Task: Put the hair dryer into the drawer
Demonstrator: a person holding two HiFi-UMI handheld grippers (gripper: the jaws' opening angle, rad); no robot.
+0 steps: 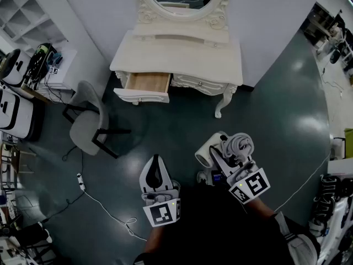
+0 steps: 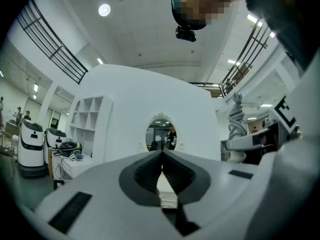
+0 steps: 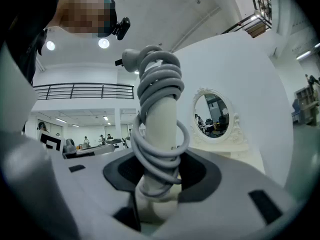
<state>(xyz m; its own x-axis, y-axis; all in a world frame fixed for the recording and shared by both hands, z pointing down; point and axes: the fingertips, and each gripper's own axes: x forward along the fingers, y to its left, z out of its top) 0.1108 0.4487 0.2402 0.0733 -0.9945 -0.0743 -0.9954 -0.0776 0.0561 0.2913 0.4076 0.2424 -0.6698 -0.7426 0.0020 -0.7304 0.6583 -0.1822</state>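
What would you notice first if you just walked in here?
A white hair dryer, its grey cord coiled round the handle, sits gripped in the right gripper near the bottom of the head view. Farther off, at the top, stands a fancy white dressing table with one drawer pulled open.

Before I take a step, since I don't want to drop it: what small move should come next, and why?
Probably carry the hair dryer forward toward the drawer, with the right tongs kept clamped. They grip its cord-wrapped handle, and the drawer on the dressing table stands open but well ahead across the floor.
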